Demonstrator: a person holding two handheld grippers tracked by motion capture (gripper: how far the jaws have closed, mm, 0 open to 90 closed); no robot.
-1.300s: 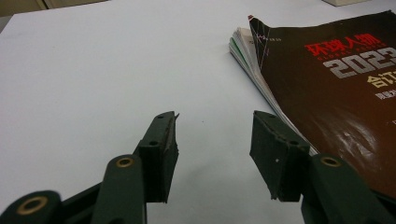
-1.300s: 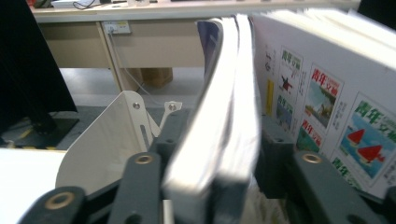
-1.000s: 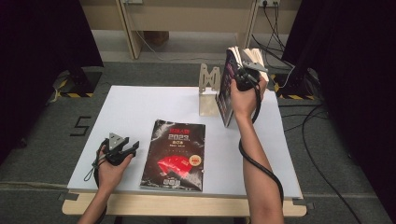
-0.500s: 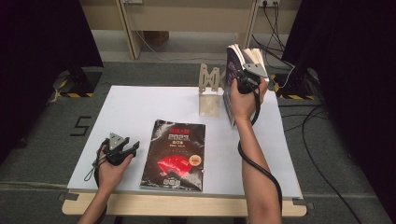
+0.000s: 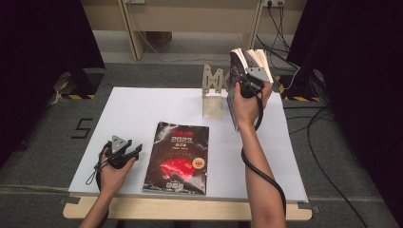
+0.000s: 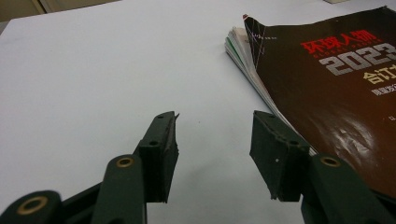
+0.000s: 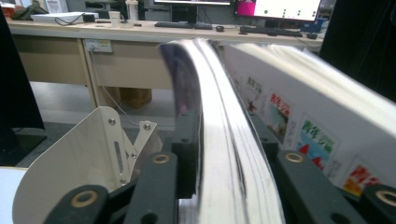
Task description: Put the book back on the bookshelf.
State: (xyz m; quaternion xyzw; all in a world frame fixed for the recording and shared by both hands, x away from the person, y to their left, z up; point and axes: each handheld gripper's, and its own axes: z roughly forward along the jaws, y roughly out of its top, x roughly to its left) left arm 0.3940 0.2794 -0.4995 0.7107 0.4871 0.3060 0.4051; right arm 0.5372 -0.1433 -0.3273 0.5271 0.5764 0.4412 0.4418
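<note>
Books stand upright at the desk's far end, one clamped between the right claw's just-loosening jaws beside the metal bookend, apparently to shelve it there, while the left claw rests open, empty, near a flat magazine.

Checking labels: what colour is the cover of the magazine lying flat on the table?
Black with a red picture and red and white lettering; the magazine shows best in the high view.
</note>
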